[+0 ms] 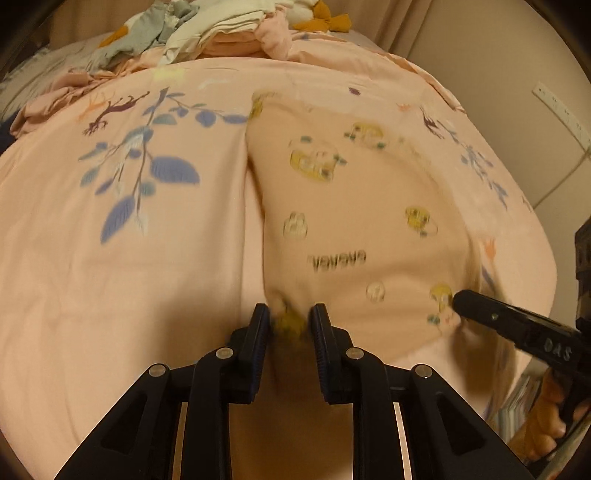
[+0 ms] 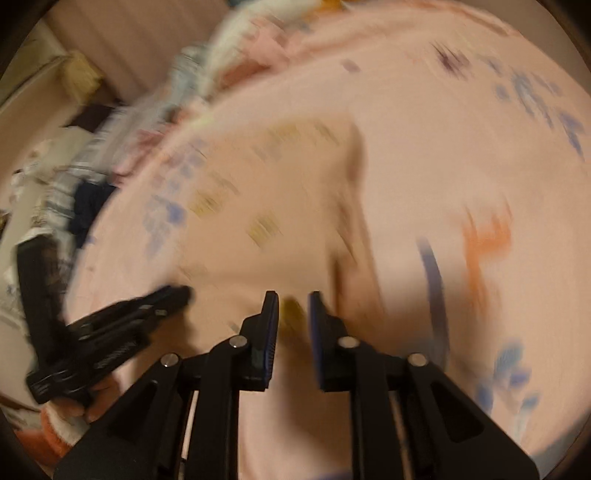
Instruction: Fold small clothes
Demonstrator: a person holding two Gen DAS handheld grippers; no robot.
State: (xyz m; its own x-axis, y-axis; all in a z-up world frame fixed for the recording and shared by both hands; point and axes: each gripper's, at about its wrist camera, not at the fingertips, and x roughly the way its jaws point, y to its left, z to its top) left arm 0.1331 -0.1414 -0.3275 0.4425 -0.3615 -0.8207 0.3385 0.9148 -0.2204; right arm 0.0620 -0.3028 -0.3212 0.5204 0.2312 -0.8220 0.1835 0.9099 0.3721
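A small pink garment (image 1: 354, 229) with yellow car prints lies on the pink floral bedsheet (image 1: 129, 258). My left gripper (image 1: 290, 317) is shut on the garment's near left corner. The right gripper (image 1: 458, 299) comes in from the right in the left wrist view and grips the near right corner. In the blurred right wrist view, my right gripper (image 2: 293, 306) is shut on the garment's (image 2: 266, 206) edge, with the left gripper (image 2: 184, 291) at the left holding the other corner.
A pile of loose clothes (image 1: 207, 33) lies at the far end of the bed. A wall with a power strip (image 1: 561, 114) is at the right. More clothes (image 2: 81, 184) lie beside the bed at the left in the right wrist view.
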